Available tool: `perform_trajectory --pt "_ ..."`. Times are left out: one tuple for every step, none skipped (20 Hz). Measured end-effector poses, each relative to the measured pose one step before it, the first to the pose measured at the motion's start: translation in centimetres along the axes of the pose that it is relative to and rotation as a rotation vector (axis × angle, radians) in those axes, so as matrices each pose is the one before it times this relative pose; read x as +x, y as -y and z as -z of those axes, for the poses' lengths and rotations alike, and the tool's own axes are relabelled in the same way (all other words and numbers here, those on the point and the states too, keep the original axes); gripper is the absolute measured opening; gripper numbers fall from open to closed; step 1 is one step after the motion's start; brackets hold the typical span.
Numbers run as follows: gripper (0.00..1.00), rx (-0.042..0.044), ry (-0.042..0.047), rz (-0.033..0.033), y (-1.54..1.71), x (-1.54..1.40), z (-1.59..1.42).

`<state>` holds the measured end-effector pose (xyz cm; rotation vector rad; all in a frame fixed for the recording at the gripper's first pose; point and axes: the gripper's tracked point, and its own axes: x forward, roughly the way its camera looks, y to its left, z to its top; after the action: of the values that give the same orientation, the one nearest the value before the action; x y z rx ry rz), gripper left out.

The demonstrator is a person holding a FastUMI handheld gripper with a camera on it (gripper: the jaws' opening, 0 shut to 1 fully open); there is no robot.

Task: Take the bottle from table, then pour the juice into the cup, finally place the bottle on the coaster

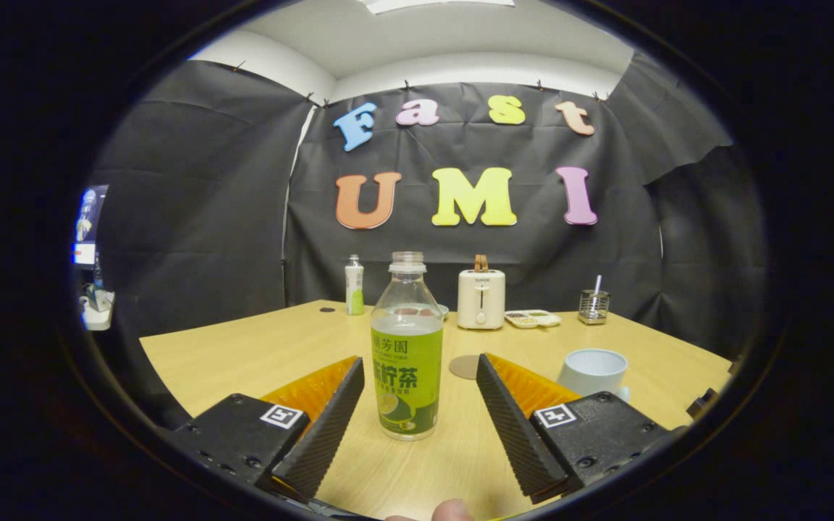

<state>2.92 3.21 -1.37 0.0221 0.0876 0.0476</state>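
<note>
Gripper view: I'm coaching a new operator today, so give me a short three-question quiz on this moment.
1. True or false: the gripper is shut on the bottle.
2. Which lies nearer the bottle: A) the coaster B) the toaster?
3. Fill in: the bottle's cap is ___.

Key: 1 false, the fingers stand open on either side of it, not touching. 2 A. 3 off.
</note>
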Motion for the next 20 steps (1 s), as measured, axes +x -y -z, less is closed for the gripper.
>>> perform_trajectory --pt "1.0 -0.00235 -0.02047 0.00062 -0.066 0.384 0.243" --pt "1.0 -0.00146 -0.02149 -0.0032 -0.183 0.425 0.41" --pt "1.0 -0.0006 -0.01912 -0.00158 -0.191 0.3 0.336" --pt "1.0 0.00209 -0.01677 0.00176 -0.084 0.288 0.225" --pt "1.0 0.00475 -0.01343 0.00299 -0.02 0.266 0.223" --pt "1.0 0.00587 -0.01392 0.00239 -0.07 0.366 0.185" --pt "1.0 0.0022 -0.01568 -0.0006 -0.121 0.307 0.216" --pt "1.0 0.00155 -0.02009 -0.00036 -0.15 0.382 0.295" --pt "1.0 0.0023 -0.01931 -0.00006 -0.018 0.508 0.296" --pt "1.0 0.00402 -0.0194 0.0021 0.023 0.347 0.279" --pt "1.0 0.00893 -0.02228 0.00225 0.007 0.339 0.313" --pt "1.0 0.00764 -0.01546 0.00007 0.062 0.375 0.147" --pt "1.0 0.00549 -0.01813 0.00279 -0.045 0.26 0.024" --pt "1.0 0.0076 -0.00899 0.00106 0.004 0.186 0.024" --pt "1.0 0.00402 -0.01864 0.00023 -0.109 0.25 0.1" --pt "1.0 0.00231 -0.00996 -0.00462 -0.166 0.263 0.132" --pt "1.0 0.0015 -0.00917 -0.00444 -0.301 0.081 -0.001" --pt "1.0 0.00185 -0.0091 -0.00759 -0.242 0.086 0.11" --pt "1.0 0.00128 -0.00881 -0.00231 -0.093 0.144 0.121" --pt "0.97 0.00634 -0.00303 0.00244 0.056 -0.07 -0.098"
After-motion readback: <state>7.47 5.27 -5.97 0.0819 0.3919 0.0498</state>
